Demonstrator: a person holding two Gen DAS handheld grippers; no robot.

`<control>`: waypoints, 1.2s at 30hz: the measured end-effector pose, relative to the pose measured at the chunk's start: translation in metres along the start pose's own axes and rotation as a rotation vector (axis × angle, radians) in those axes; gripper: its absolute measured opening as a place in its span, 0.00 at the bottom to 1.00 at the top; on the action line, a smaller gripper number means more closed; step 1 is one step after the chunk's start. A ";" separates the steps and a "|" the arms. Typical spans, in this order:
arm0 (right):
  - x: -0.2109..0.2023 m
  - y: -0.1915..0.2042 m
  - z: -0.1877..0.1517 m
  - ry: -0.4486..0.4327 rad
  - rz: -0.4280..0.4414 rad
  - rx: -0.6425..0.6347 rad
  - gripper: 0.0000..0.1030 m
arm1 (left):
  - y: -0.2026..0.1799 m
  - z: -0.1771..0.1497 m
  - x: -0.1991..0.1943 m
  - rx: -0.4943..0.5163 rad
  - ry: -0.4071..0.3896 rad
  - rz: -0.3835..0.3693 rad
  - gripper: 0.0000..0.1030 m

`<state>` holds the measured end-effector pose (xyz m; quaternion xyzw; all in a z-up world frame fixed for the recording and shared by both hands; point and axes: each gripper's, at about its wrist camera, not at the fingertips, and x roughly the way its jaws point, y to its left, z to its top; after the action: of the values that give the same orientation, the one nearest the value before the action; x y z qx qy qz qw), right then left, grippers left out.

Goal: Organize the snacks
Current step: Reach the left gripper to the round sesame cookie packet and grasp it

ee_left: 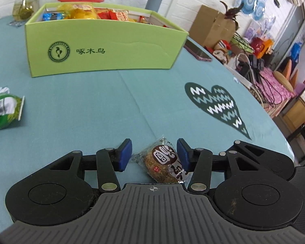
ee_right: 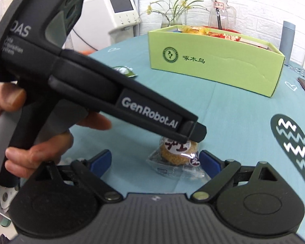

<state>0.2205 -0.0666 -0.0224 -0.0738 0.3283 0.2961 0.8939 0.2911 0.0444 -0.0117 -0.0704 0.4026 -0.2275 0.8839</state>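
Wrapped cake [ee_left: 162, 162] on bench [ee_left: 91, 111], between left gripper [ee_left: 153, 153] jaws, narrowed but not gripping; right gripper [ee_right: 155, 161] jaws wide, flanking it.

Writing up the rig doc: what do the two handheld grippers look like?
Left gripper and right gripper: black linkage arms, silver pivot pins, blue finger pads, ribbed grey base. The left unit's body carries white "GenRobot.AI" lettering on black, with a grey handle.

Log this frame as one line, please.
left gripper: open around wrapped pastry | right gripper: open | green box: snacks inside
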 end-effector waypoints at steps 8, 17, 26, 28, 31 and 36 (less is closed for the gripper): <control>-0.015 -0.007 -0.004 -0.042 -0.060 0.033 0.90 | 0.010 -0.014 -0.030 -0.138 -0.029 -0.042 0.40; -0.012 -0.007 -0.001 -0.044 -0.058 0.000 0.73 | 0.002 -0.017 -0.016 -0.128 0.012 -0.043 0.39; 0.004 -0.001 0.003 -0.035 -0.064 -0.016 0.79 | 0.000 -0.019 -0.014 -0.113 -0.006 -0.048 0.39; 0.004 -0.001 0.004 -0.030 -0.062 -0.017 0.79 | 0.001 -0.020 -0.015 -0.113 -0.006 -0.050 0.38; -0.002 -0.004 0.002 -0.028 -0.063 -0.001 0.79 | 0.004 -0.022 -0.018 -0.116 -0.004 -0.059 0.37; 0.000 0.003 -0.002 -0.043 -0.041 -0.020 0.73 | 0.001 -0.022 -0.015 -0.116 0.001 -0.067 0.20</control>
<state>0.2175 -0.0649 -0.0233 -0.0828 0.3043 0.2826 0.9059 0.2671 0.0535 -0.0165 -0.1350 0.4129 -0.2334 0.8700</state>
